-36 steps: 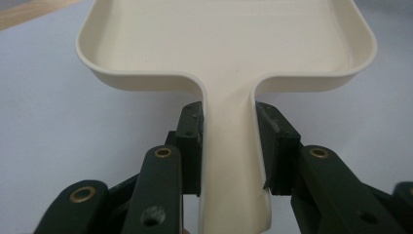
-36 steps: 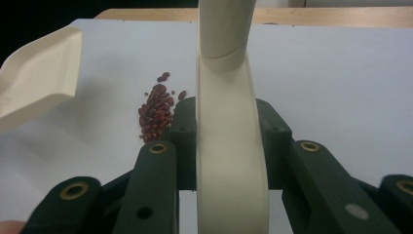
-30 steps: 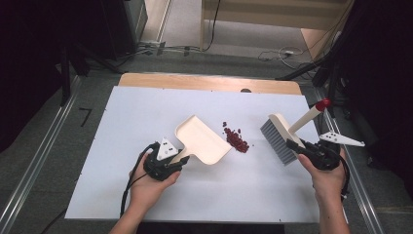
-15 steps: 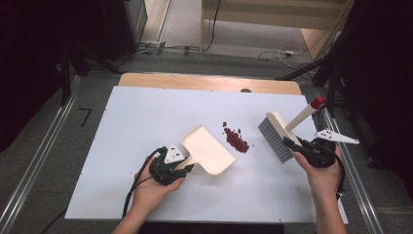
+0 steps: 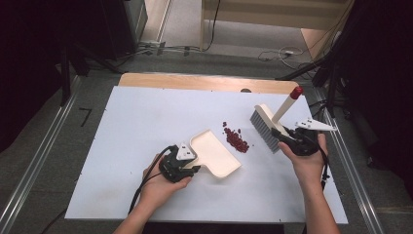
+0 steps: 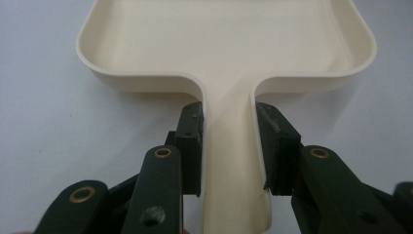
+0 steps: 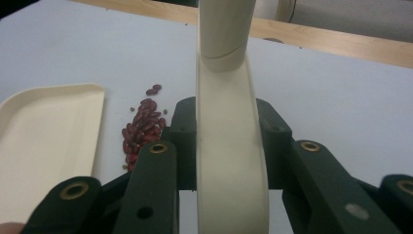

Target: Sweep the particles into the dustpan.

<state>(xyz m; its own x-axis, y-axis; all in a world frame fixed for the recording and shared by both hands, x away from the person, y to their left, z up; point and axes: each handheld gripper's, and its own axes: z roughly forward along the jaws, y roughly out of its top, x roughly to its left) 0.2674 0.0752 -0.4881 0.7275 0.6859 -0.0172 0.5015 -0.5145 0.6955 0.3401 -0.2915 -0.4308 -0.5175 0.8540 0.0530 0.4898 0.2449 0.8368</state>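
Nowhere legible writing on dustpan (image 5: 217, 155).

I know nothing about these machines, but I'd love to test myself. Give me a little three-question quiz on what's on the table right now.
1. True or false: the dustpan already has beans in it.
2. Which tool does the right gripper hold? A) a sponge B) a brush C) a spoon
3. Fill in: the pile of red beans lies between the dustpan and the ____.

Key
1. False: the pan is empty, and the beans lie on the white table beside its open edge.
2. B: its jaws are shut on the brush's cream handle.
3. Brush. The left gripper grips the dustpan's handle.
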